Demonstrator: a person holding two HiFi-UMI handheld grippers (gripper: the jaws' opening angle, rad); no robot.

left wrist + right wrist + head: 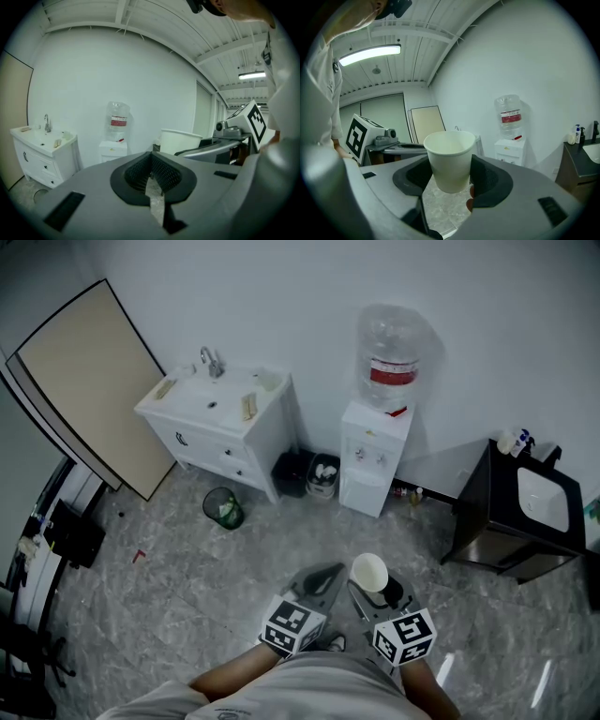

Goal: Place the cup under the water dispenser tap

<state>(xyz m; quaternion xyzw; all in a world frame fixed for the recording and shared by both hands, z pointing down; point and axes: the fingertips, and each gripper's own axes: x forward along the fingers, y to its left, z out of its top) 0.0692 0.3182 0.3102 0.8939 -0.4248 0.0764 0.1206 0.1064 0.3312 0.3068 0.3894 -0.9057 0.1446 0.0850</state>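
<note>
A white paper cup [449,159] stands upright between the pads of my right gripper [451,180], which is shut on it; the same cup [369,571] shows in the head view just ahead of that gripper [375,592]. The white water dispenser [373,457] with a clear bottle [393,357] on top stands against the far wall, well beyond the cup. Its taps [369,456] are on the front face. My left gripper [321,579] hovers beside the right one, shut and empty [151,177]. The dispenser [510,145] shows small at the right gripper view's right.
A white vanity with sink [217,413] stands left of the dispenser, a green-lined bin [223,507] before it. Dark containers [307,474] sit between vanity and dispenser. A black cabinet with basin [525,512] is at the right. A large board [89,390] leans at the left wall.
</note>
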